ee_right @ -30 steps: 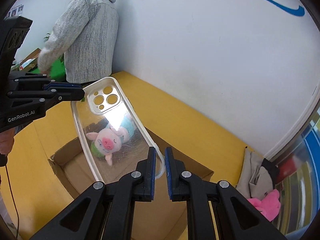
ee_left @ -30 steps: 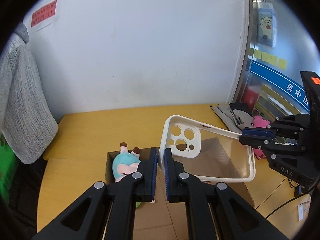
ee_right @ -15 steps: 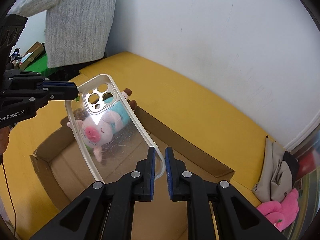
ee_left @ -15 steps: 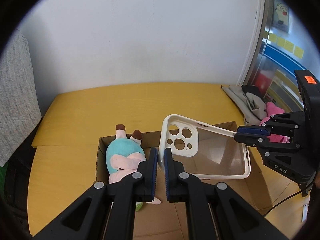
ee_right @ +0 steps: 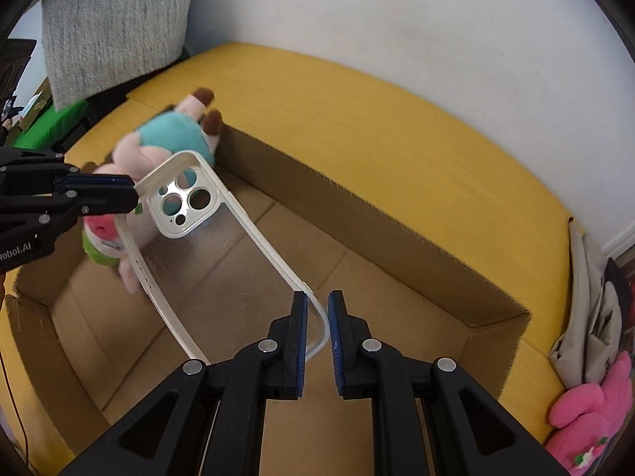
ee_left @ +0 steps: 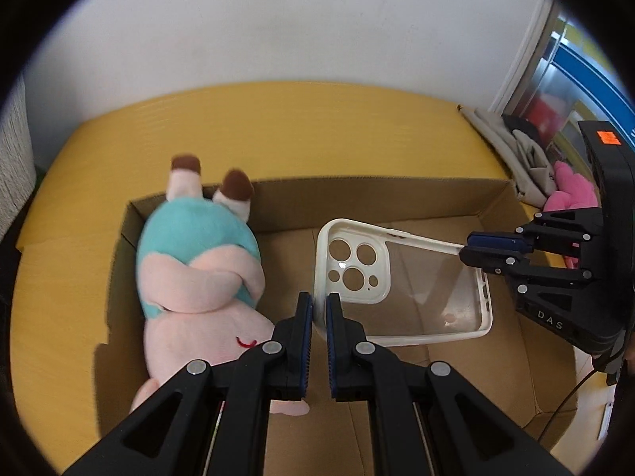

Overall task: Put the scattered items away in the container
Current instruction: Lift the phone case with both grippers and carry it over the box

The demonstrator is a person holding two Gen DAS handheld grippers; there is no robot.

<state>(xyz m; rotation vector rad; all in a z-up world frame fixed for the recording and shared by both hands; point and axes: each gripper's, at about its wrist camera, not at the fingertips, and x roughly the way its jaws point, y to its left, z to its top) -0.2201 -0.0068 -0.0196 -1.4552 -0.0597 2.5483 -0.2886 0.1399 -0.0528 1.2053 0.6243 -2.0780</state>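
A phone case (ee_left: 401,277) with a white rim and clear back hangs tilted inside the open cardboard box (ee_left: 357,194). My left gripper (ee_left: 319,305) is shut on the case's camera-end rim. My right gripper (ee_right: 317,311) is shut on the opposite corner of the phone case (ee_right: 222,254). In the left wrist view the right gripper (ee_left: 470,248) pinches the far long edge. In the right wrist view the left gripper (ee_right: 133,196) holds the corner by the camera holes. A pink pig plush (ee_left: 198,273) in a teal dress lies in the box's left end, just beside the case.
The box (ee_right: 377,234) sits on a yellow table (ee_right: 357,111) against a white wall. A pink plush (ee_right: 587,408) and a grey cloth bundle (ee_right: 587,277) lie on the table right of the box. A person in a grey sweater (ee_right: 115,20) stands at the far left.
Both grippers have come down together with the phone case, from above the box to inside its walls. The box and pig plush now look much closer. Both grips are unchanged.
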